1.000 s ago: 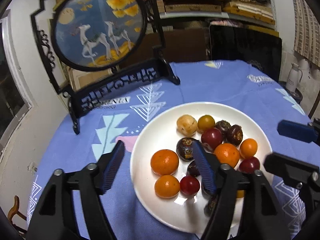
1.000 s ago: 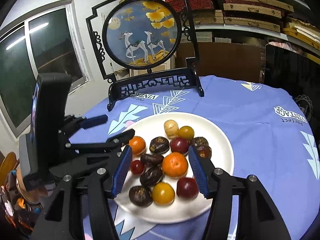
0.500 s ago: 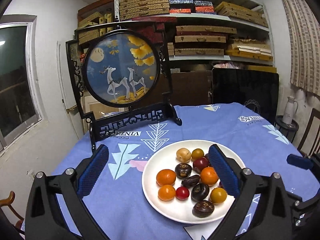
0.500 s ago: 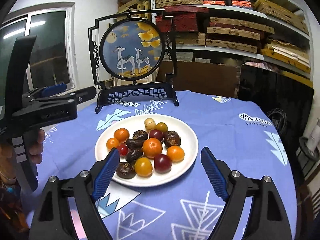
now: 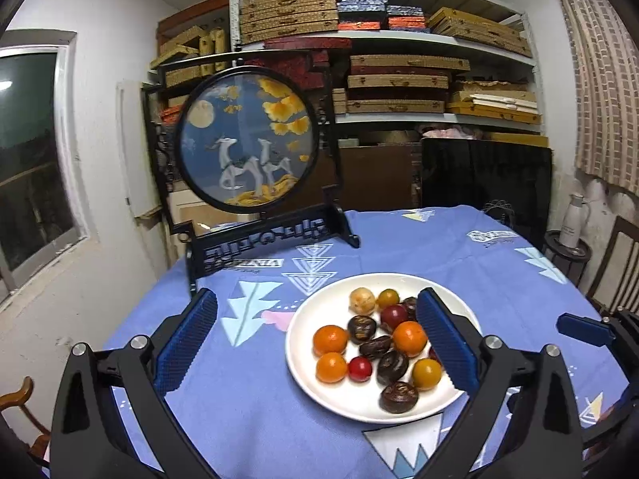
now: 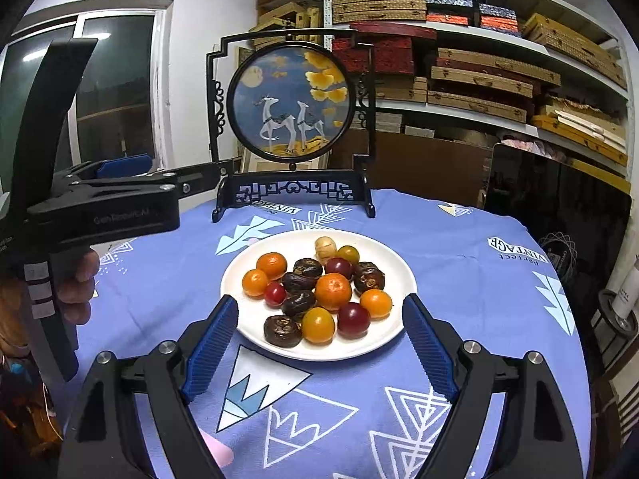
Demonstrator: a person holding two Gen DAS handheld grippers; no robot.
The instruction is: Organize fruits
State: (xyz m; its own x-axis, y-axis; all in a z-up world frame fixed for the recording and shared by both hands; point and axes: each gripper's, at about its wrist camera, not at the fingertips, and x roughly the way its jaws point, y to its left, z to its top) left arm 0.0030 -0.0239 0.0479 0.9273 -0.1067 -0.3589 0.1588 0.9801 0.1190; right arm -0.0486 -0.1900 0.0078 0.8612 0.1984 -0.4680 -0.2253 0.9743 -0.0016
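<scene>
A: Storeroom backdrop: shelves stacked with woven and red boxes (image 5: 399,76), a round blue embroidered deer screen in a black carved stand (image 5: 247,151) at the far side of a round table under a blue cloth printed with white triangles (image 6: 459,279). Anything different from a second ago?

B: Yes. Both tools pulled back and lifted away from the white round plate (image 6: 255,319); a second ago hovering right over the fruit, now well clear of it. Both sets of jaws spread much wider in that time, and settled by now.

A: Meaning for the task?

B: Probably a finished placement. All fruit seemingly gathered on the plate: small orange tangerines (image 6: 333,290), dark wrinkled dates (image 6: 282,331), red cherry tomatoes (image 6: 353,319), yellow ones (image 6: 318,324), one pale longan-like fruit (image 6: 325,248). None loose on the cloth in either view.

A: Left gripper (image 5: 315,343)?

B: Spread as wide as ever seen here, nothing between the blue ribbed pads, touching nothing. One pad overlapping the plate's right side only in line of sight.

A: Right gripper (image 6: 319,355)?

B: Also wide apart, empty, poised just short of the plate's near rim, clear of cloth and fruit.
</scene>
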